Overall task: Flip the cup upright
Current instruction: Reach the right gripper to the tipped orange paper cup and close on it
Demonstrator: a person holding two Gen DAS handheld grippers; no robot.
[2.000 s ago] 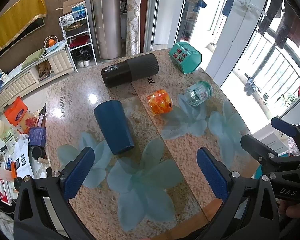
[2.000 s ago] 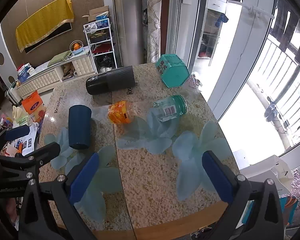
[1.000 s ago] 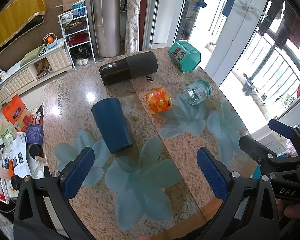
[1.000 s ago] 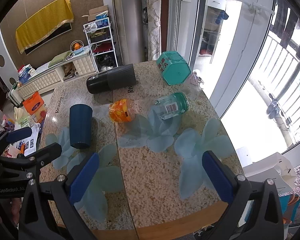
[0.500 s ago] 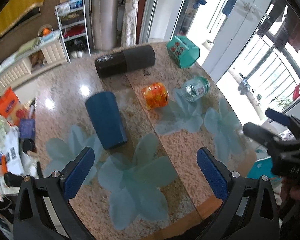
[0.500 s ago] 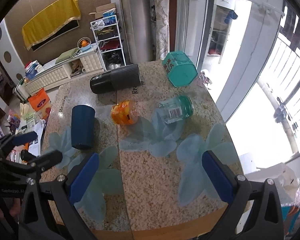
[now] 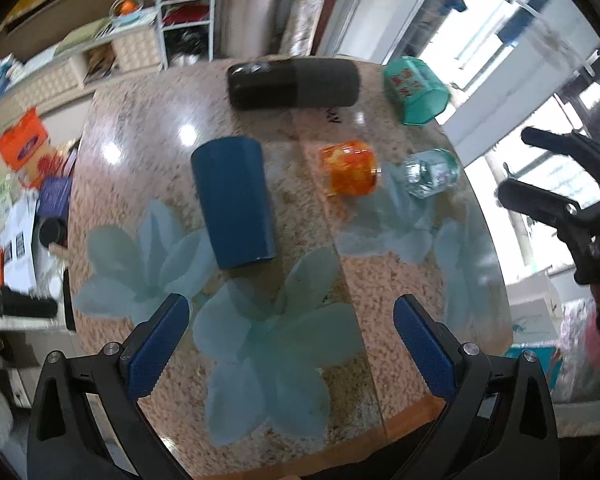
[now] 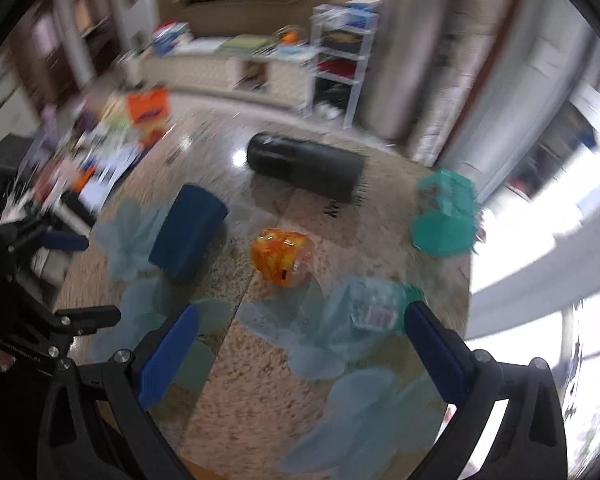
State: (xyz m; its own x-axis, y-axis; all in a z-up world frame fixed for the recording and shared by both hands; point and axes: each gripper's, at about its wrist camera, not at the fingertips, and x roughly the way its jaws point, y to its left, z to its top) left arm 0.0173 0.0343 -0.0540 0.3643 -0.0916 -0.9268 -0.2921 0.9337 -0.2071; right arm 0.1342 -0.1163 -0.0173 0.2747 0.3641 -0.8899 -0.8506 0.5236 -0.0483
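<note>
Jaws of both grippers gape wide, empty; the blue cup [image 7: 233, 201] lies sideways well beyond them.

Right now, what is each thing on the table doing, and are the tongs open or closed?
Blue cup: lying on its side.
Black bottle: lying on its side.
Orange jar: lying on its side.
Clear glass jar: lying on its side.
Green box: tipped over.
Left tongs: open, empty.
Right tongs: open, empty.
</note>
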